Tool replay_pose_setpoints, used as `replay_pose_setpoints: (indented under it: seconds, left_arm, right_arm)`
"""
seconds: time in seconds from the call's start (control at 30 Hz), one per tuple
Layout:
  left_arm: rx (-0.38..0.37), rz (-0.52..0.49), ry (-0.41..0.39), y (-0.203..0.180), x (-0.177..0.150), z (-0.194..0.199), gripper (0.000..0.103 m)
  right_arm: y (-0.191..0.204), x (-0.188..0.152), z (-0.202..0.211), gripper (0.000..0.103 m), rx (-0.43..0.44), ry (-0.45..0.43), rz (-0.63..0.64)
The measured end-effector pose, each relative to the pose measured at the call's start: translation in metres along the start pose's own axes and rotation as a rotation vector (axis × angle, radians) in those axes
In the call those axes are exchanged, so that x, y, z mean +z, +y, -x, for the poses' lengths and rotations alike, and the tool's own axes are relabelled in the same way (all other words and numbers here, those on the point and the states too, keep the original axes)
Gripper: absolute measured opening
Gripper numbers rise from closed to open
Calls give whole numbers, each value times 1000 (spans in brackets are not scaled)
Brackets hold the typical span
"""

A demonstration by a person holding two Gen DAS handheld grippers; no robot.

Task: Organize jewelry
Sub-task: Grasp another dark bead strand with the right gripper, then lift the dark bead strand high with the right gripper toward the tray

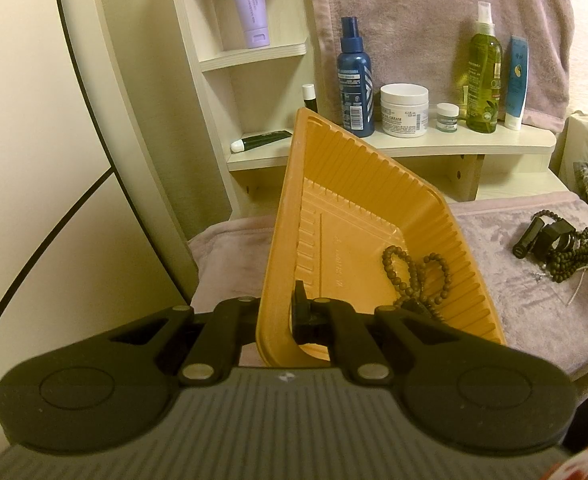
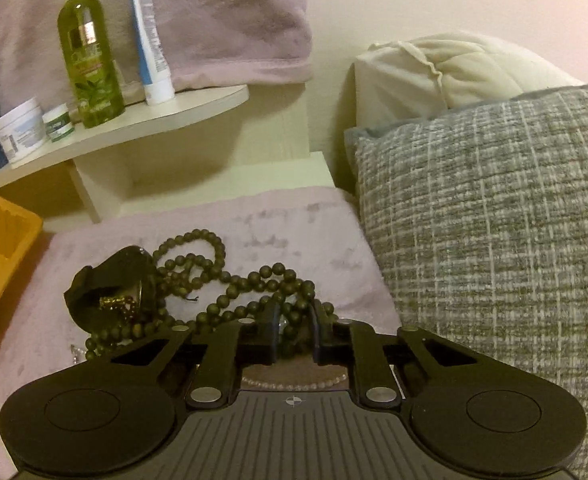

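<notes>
My left gripper (image 1: 277,312) is shut on the near rim of an orange ribbed tray (image 1: 354,200), which it holds tilted up on one edge. A brown bead bracelet (image 1: 414,276) lies in the tray's lower corner. To the right, a pile of dark green bead necklaces (image 1: 566,256) rests on the pink towel. In the right wrist view my right gripper (image 2: 296,332) is down on that pile (image 2: 213,276), its jaws closed on a few bead strands. A black, shiny-lidded object (image 2: 109,284) sits among the beads at the left. A thin pearl strand (image 2: 294,384) shows beneath the gripper.
A curved shelf (image 1: 454,140) behind holds a blue spray bottle (image 1: 356,80), a white cream jar (image 1: 404,110), a green oil bottle (image 2: 89,60) and a blue-white tube (image 2: 149,40). A grey woven pillow (image 2: 494,220) crowds the right side. The tray's corner (image 2: 1,232) is at the left.
</notes>
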State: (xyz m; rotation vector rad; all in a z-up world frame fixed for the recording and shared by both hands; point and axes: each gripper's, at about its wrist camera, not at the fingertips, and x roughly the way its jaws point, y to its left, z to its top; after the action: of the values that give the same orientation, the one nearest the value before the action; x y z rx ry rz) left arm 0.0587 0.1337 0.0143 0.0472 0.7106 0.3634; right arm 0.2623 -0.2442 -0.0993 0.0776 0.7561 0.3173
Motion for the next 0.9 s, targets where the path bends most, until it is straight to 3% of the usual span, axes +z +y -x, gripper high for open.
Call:
replay_pose_setpoints:
  seconds: [0.2,0.53,0.9]
  left_arm:
    - [0,-1,-1,0,0,0,5]
    - [0,-2,-7,0,0,1,5]
    - [0,1,-11,-1,-2,2,5]
  right_arm:
    - [7,1,18,7,3,-36,21]
    - [21,39,95,7,43,-237,146]
    - [38,84,159,6,86,-403,247]
